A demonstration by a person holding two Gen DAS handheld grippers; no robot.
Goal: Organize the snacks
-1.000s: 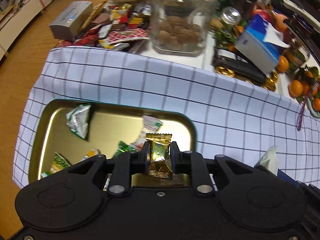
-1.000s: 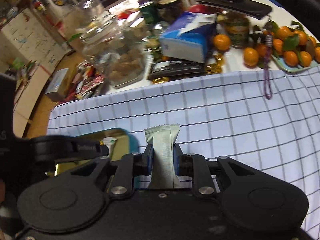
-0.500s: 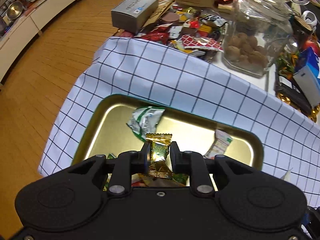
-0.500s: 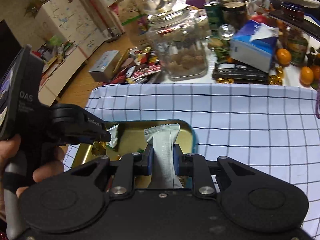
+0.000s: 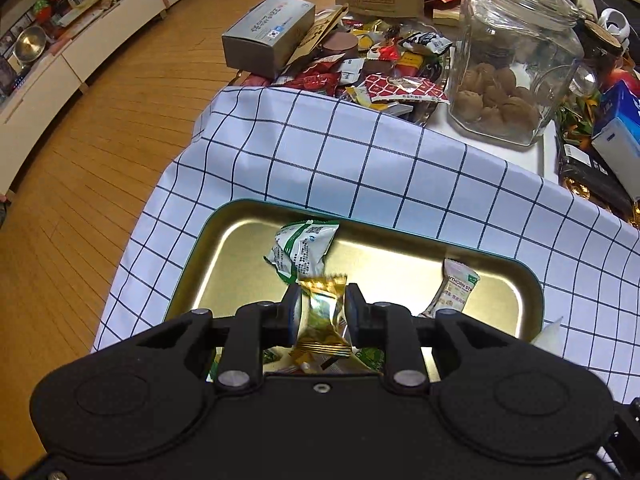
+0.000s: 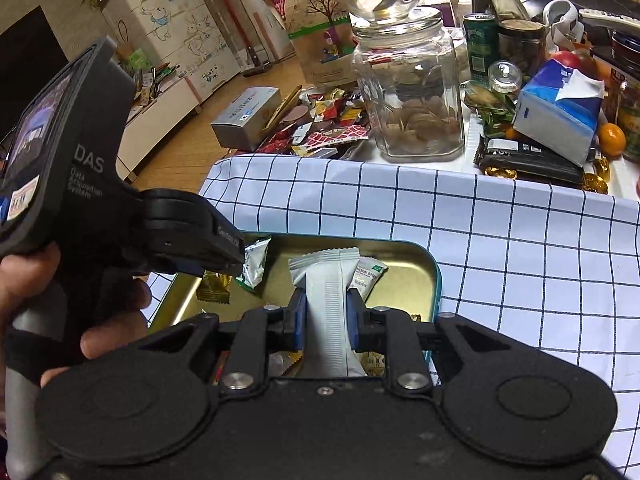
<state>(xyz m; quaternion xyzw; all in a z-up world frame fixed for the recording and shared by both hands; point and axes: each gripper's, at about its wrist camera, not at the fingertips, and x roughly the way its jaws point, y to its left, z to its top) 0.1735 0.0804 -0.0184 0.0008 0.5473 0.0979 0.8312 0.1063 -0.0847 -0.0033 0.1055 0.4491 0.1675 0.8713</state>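
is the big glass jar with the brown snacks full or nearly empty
Mostly empty: the glass jar holds brown snacks only in its bottom part; the glass above them is clear.

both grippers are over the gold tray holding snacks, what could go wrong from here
1. The left gripper and right gripper hang close together over the gold tray; they could bump on release.
2. The gold candy sits askew between the left gripper's jaws, so it might slip out early.
3. The white snack bar could land on the small white packet or tip over the tray's right rim.
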